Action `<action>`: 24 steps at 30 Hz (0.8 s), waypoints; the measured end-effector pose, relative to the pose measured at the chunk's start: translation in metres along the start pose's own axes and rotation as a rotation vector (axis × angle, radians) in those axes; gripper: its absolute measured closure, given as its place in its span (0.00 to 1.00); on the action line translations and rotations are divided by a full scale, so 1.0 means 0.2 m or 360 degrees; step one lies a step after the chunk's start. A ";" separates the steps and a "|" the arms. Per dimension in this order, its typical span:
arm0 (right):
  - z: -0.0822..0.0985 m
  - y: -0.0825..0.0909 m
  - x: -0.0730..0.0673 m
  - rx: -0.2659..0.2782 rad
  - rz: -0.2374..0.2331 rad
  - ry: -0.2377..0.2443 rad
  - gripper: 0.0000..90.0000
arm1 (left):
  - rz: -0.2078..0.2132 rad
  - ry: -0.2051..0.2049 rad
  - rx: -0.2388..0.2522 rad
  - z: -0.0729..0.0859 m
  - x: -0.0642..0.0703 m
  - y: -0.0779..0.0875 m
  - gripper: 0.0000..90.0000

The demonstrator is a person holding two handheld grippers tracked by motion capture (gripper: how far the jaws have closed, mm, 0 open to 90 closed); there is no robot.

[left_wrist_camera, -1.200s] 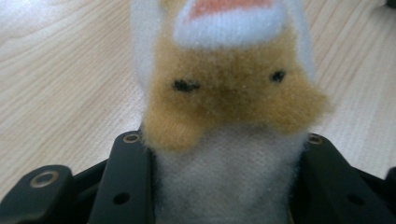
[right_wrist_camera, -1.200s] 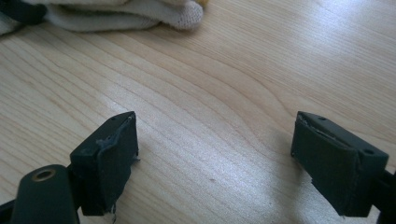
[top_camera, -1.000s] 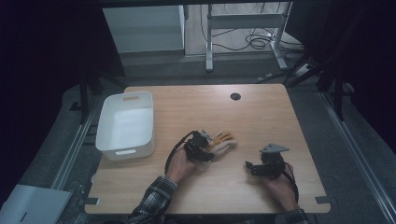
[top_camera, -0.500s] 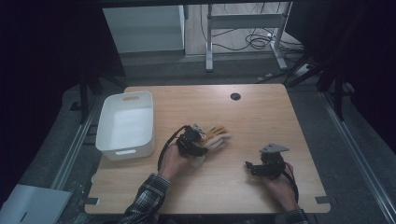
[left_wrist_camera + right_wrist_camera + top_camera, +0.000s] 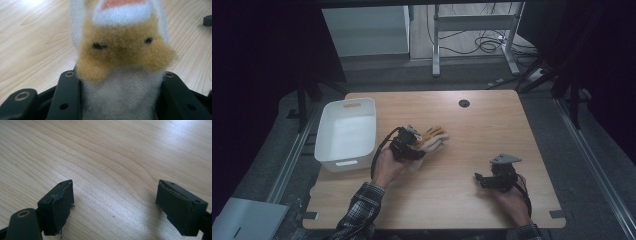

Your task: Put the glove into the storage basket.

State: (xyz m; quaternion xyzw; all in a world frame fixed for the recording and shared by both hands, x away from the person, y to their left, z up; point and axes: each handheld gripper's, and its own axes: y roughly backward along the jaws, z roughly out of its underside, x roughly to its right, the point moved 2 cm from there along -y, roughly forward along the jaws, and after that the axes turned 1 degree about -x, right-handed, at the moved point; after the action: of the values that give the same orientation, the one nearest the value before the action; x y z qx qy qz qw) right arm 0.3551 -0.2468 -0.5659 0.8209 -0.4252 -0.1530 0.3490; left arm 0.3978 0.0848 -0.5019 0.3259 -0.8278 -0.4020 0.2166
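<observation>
A fuzzy plush toy (image 5: pixel 122 47), tan and white with two black stitched eyes, sits clamped between the jaws of my left gripper (image 5: pixel 120 100). In the high view the same toy (image 5: pixel 432 138) hangs over the middle of the wooden table (image 5: pixel 472 130), held by the left gripper (image 5: pixel 409 147) just right of the white bin (image 5: pixel 346 132). My right gripper (image 5: pixel 484 180) rests low near the table's front right, and its own view shows that gripper (image 5: pixel 115 205) with jaws spread wide over bare wood.
The white bin stands at the table's left edge with nothing visible inside. A round black cable hole (image 5: pixel 464 103) marks the far side of the top. Metal desk legs and cables (image 5: pixel 482 45) lie on the floor beyond.
The left gripper has carried the plush toy leftward and a little away from the person, closer to the white bin. The right gripper has stayed put.
</observation>
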 end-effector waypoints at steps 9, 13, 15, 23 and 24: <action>0.00 0.00 0.00 0.0001 0.0000 0.0003 0.17 | -0.0035 0.0053 0.0026 0.00 -0.06 0.09 0.62; 0.00 0.00 0.00 0.0001 0.0001 0.0002 0.17 | -0.0062 0.0079 0.0042 -0.01 -0.09 0.14 0.62; 0.00 0.00 0.00 0.0002 0.0001 0.0002 0.17 | -0.0081 0.0089 0.0042 -0.01 -0.11 0.17 0.62; 0.00 0.00 0.00 0.0004 0.0001 0.0001 0.17 | -0.0162 0.0165 0.0076 -0.01 -0.22 0.34 0.62; 0.00 0.00 0.00 0.0004 0.0001 0.0001 0.17 | -0.0175 0.0175 0.0082 -0.01 -0.23 0.35 0.62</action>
State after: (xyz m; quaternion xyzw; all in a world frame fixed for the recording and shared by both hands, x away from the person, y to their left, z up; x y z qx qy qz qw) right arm 0.3553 -0.2468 -0.5661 0.8214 -0.4255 -0.1520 0.3482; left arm 0.4054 0.1500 -0.4482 0.3978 -0.8057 -0.3733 0.2309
